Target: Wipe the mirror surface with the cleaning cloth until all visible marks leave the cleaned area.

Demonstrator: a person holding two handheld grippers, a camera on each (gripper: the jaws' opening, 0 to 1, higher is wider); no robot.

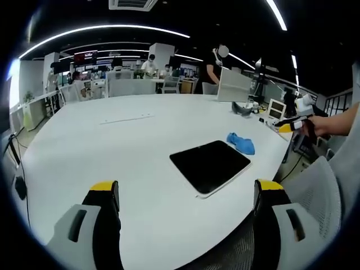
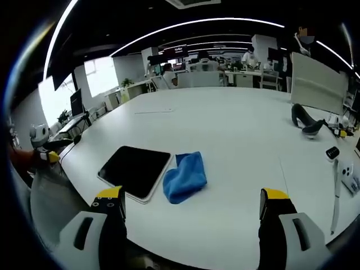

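A dark, flat rectangular mirror (image 1: 210, 165) lies near the edge of the white table (image 1: 129, 152). Beside its far right corner rests a crumpled blue cleaning cloth (image 1: 241, 143). My left gripper (image 1: 188, 194) hovers open in front of the mirror, above the table edge, holding nothing. In the right gripper view the mirror (image 2: 135, 169) is at the left with the blue cloth (image 2: 184, 176) touching its right side. My right gripper (image 2: 193, 202) is open just short of the cloth, nothing between its jaws. The right gripper (image 1: 292, 125) also appears at the right of the left gripper view.
A grey mesh chair back (image 1: 315, 191) stands at the table's near edge. Black glasses-like object (image 2: 306, 122) and small devices (image 2: 344, 174) lie on the table's right side. A white panel (image 2: 318, 81) stands behind them. Office desks and people are far off.
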